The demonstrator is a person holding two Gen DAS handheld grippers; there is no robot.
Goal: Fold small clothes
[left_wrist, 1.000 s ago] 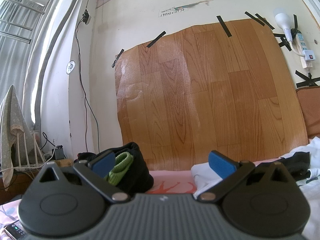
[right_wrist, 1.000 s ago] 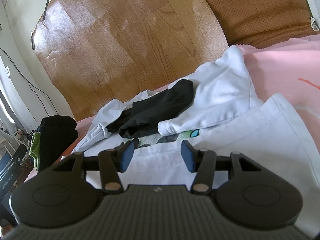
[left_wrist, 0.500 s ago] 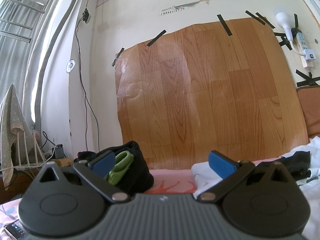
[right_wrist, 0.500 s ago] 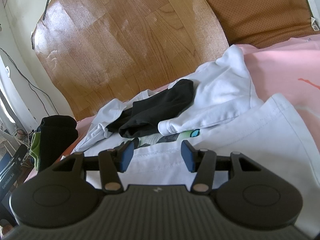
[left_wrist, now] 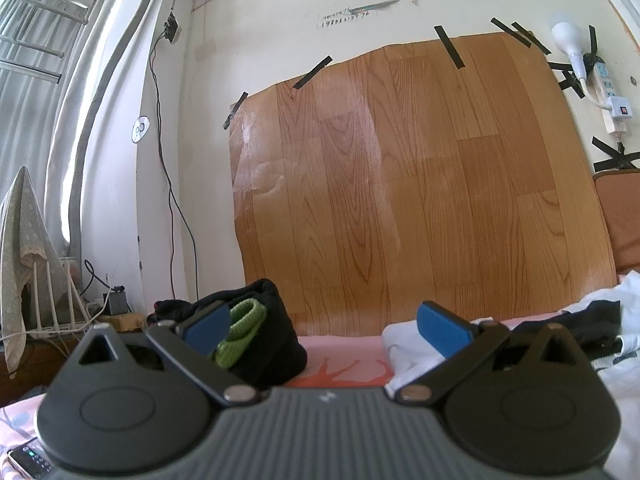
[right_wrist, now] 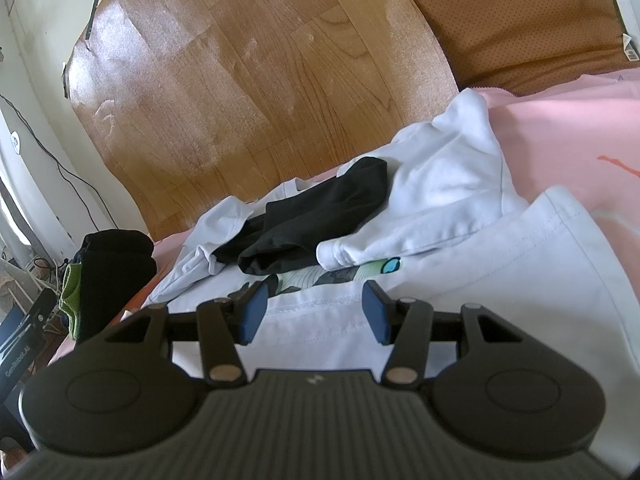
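Observation:
A white T-shirt (right_wrist: 460, 280) with a printed picture lies spread on the pink bed sheet (right_wrist: 580, 128). A black garment (right_wrist: 316, 220) lies crumpled on it beside a bunched white garment (right_wrist: 444, 176). My right gripper (right_wrist: 314, 312) is open and empty, low over the T-shirt's hem. My left gripper (left_wrist: 324, 330) is open wide and empty, low over the sheet (left_wrist: 344, 368). A pile of folded black and green clothes (left_wrist: 256, 336) sits by its left finger; it also shows in the right wrist view (right_wrist: 108, 272). White cloth (left_wrist: 404, 344) lies by its right finger.
A wood-pattern sheet (left_wrist: 420, 184) is taped to the wall behind the bed. A brown cushion (right_wrist: 512, 20) leans at the back right. A power strip with a lamp (left_wrist: 576, 60) hangs on the wall. Cables and a drying rack (left_wrist: 36, 280) stand left of the bed. A phone (left_wrist: 28, 462) lies at lower left.

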